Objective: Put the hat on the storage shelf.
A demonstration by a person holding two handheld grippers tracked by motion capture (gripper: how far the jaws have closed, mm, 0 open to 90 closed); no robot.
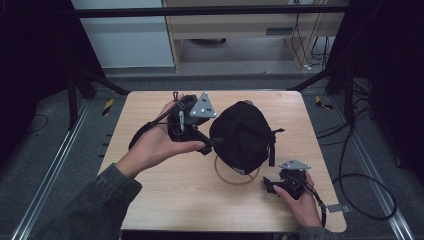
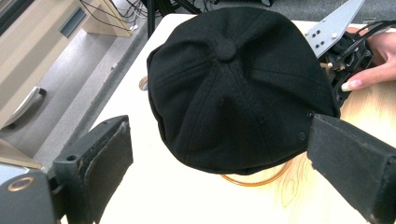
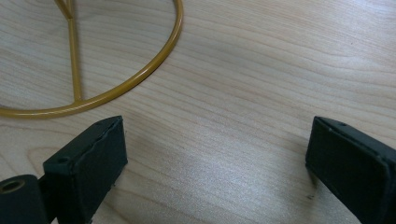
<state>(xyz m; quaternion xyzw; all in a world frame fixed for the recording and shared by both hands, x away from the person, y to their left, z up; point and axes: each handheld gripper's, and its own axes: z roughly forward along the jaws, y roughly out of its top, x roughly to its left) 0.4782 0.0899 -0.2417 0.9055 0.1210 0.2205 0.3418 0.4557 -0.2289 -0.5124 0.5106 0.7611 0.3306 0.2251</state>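
Observation:
A black cap (image 1: 245, 134) sits on top of a golden wire stand whose ring base (image 1: 235, 179) rests on the wooden table (image 1: 165, 200). My left gripper (image 1: 206, 141) is held just left of the cap, tilted toward it. In the left gripper view the cap (image 2: 233, 88) lies straight ahead of the left gripper (image 2: 219, 140), whose jaws stand wide open on either side of the cap's near rim. My right gripper (image 1: 269, 184) rests low on the table, right of the ring. It is open (image 3: 217, 135) over bare wood, with the ring (image 3: 140, 77) ahead to its left.
The table's right edge (image 1: 327, 165) lies close to the right hand. Cables (image 1: 360, 195) trail over the floor to the right, and metal rails (image 1: 55, 165) run along the left. A wooden cabinet (image 1: 240, 30) stands beyond the far edge.

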